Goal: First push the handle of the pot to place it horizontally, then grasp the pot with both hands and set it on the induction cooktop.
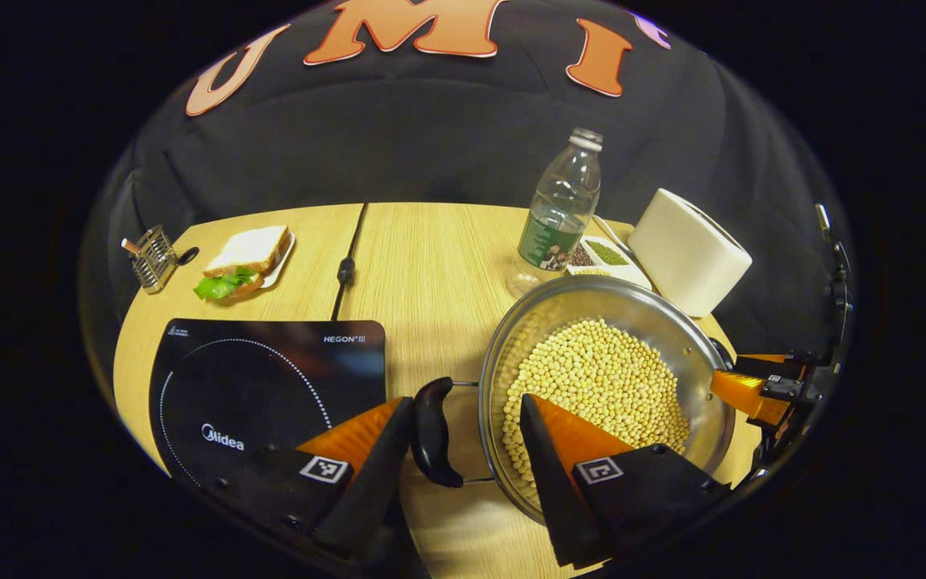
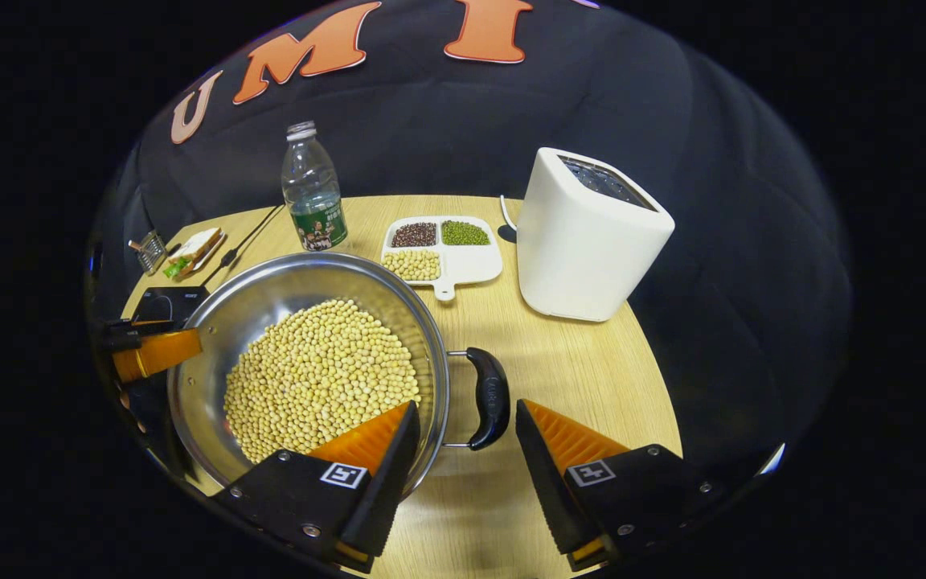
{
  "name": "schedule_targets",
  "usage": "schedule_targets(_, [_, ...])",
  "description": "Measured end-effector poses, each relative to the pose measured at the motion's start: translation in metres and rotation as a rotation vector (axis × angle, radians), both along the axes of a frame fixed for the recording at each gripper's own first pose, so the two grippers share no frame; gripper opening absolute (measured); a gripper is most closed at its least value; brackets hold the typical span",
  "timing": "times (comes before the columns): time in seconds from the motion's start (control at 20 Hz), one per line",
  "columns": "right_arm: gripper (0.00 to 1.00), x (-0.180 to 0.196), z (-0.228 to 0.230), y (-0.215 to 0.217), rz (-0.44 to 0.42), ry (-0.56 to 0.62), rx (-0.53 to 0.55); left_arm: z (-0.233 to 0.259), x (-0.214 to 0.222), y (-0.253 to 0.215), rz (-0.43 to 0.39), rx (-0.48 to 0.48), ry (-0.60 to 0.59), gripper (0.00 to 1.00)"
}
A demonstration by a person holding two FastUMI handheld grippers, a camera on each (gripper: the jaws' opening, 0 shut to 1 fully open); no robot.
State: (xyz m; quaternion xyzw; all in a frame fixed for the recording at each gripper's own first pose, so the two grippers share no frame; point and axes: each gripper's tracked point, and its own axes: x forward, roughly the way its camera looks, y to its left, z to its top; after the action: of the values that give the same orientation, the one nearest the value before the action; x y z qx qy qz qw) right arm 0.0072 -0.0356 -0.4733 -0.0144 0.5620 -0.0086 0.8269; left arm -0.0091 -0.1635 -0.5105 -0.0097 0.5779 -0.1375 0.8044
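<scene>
The pot (image 2: 310,362) is a shiny steel one, wide and shallow, heaped across its floor with pale dried beans (image 2: 322,378). It sits on the bench (image 2: 583,378) just beside the cooktop (image 1: 262,386), not yet on it. It has two black loop handles on opposite sides, each carried on thin wire brackets; they look to lie level already, so the job in hand seems to be the two-handed lift.

The left tool (image 1: 463,438) has its jaws spread wide, one on either side of the pot's near handle (image 1: 433,430), with one finger reaching over the rim above the beans; neither finger presses on the handle. The right tool (image 2: 463,434) is likewise wide open around the other handle (image 2: 489,398), one finger inside the rim, one outside on the bench side.

By my reckoning the pot will be heavy with that load, and stiff — but the polished wall is slippery, so the handles are the place to grip, each squarely across its middle. Loose beans will slide if it tips, so both sides want to rise together.

Beyond the pot stand a plastic bottle (image 2: 314,193) and a white divided dish (image 2: 443,249) of mixed beans. Farther from the pot on that side is a white toaster (image 2: 587,241). Past the cooktop lies a sandwich (image 1: 246,261) on a plate — with a small wire rack (image 1: 153,256) next to it.
</scene>
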Motion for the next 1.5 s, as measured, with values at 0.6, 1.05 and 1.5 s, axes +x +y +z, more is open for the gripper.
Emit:
schedule_targets(0.6, [0.73,0.011,-0.028,-0.021,0.003,-0.008,-0.113,-0.040,-0.002,-0.004,0.003,-0.018,-0.068,0.79])
schedule_targets(1.05, [0.68,0.016,-0.027,-0.023,-0.017,-0.090,-0.111,-0.036,0.009,0.003,0.005,0.056,-0.168,0.77])
schedule_targets(1.5, [0.60,0.011,-0.021,-0.021,-0.062,-0.119,-0.086,-0.035,0.012,0.003,-0.008,0.076,-0.195,0.74])
